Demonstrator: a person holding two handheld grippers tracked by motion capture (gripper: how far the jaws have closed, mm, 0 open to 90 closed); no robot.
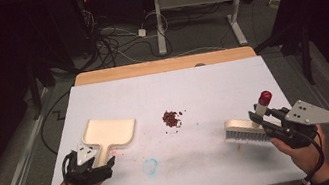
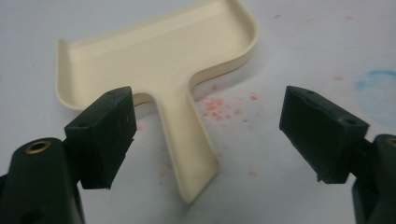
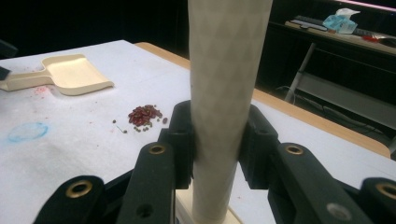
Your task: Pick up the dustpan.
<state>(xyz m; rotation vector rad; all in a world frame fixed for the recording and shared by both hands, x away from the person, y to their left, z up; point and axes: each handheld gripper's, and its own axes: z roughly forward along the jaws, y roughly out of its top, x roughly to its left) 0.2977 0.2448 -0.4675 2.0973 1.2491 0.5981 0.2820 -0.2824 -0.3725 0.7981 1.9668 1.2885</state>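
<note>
A cream dustpan (image 1: 108, 131) (image 2: 159, 60) (image 3: 70, 72) lies flat at the left of the white table, its handle pointing toward me. My left gripper (image 1: 93, 157) (image 2: 208, 135) stands open, one jaw on each side of the handle's end, pads clear of it. A small pile of red beans (image 1: 171, 117) (image 3: 145, 115) sits mid-table. My right gripper (image 1: 264, 117) (image 3: 218, 140) is shut on the cream handle (image 3: 224, 88) of a brush (image 1: 242, 129), which has white bristles and a red cap (image 1: 265, 97); the bristles rest near the table.
A pale blue ring stain (image 1: 150, 166) (image 3: 27, 131) and pink smears mark the sheet near the dustpan. A wooden table edge (image 1: 163, 65) runs along the back. Cables and a desk frame (image 1: 158, 17) occupy the dark floor behind.
</note>
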